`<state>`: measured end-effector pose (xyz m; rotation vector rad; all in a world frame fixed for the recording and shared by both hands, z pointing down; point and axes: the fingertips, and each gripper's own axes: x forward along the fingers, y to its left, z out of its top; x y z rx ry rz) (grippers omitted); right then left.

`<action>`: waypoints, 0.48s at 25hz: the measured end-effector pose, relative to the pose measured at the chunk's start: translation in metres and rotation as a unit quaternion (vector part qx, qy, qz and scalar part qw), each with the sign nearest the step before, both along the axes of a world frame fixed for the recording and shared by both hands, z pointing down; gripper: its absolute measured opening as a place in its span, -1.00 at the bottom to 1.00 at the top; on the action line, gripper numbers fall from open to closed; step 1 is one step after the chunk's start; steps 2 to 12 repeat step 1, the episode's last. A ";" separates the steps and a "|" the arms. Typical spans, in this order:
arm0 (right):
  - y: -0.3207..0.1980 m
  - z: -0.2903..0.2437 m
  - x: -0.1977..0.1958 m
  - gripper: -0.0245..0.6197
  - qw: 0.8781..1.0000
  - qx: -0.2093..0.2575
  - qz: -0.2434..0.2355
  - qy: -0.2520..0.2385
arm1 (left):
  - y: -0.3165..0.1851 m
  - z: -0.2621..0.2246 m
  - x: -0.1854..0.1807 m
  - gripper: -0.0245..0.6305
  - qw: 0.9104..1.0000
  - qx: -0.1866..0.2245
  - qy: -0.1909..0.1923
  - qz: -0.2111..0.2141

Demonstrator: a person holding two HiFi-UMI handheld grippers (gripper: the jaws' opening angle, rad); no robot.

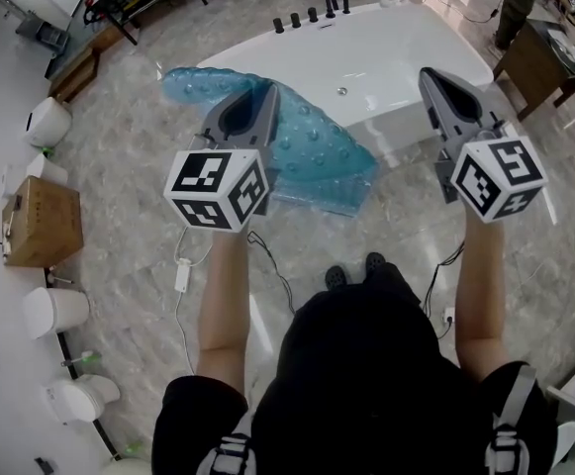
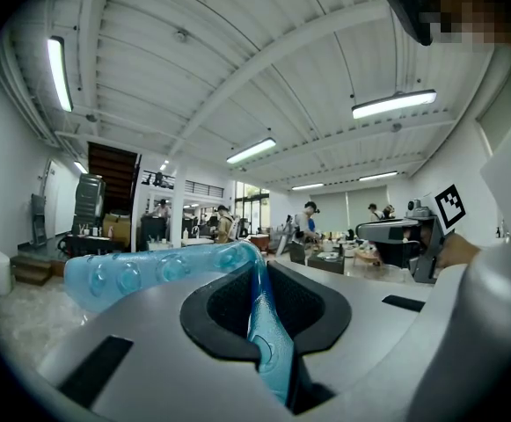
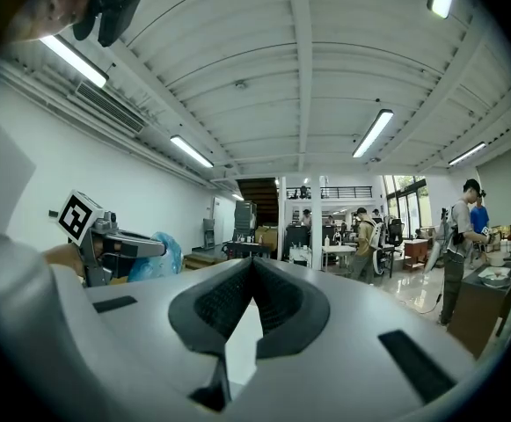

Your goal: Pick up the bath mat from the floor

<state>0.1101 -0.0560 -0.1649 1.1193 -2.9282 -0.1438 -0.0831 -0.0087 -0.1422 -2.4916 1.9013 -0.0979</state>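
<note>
The blue translucent bath mat (image 1: 317, 146) hangs off the floor, draped in front of the white bathtub (image 1: 396, 52). My left gripper (image 1: 262, 92) is shut on one edge of it. In the left gripper view the mat (image 2: 149, 271) is pinched between the dark pads at the left gripper (image 2: 257, 266) tips and trails off to the left. My right gripper (image 1: 431, 75) is held level to the right of the mat, apart from it. In the right gripper view the right gripper (image 3: 253, 260) has its tips together with nothing between them, and the mat (image 3: 158, 253) shows at the left.
White toilets (image 1: 47, 122) and a cardboard box (image 1: 42, 221) line the left wall. A white cable with a plug (image 1: 183, 270) lies on the marble floor by my feet. A wooden table (image 1: 539, 62) stands at the right of the tub.
</note>
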 end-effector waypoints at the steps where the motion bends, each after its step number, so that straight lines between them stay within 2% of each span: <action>1: 0.000 0.000 0.000 -0.89 1.000 0.000 -0.001 0.000 | 0.000 0.000 0.000 -0.79 1.000 0.001 0.001 0.000; 12: 0.000 0.000 0.000 -0.89 1.000 0.000 -0.001 0.000 | 0.000 0.000 0.000 -0.79 1.000 0.001 0.001 0.000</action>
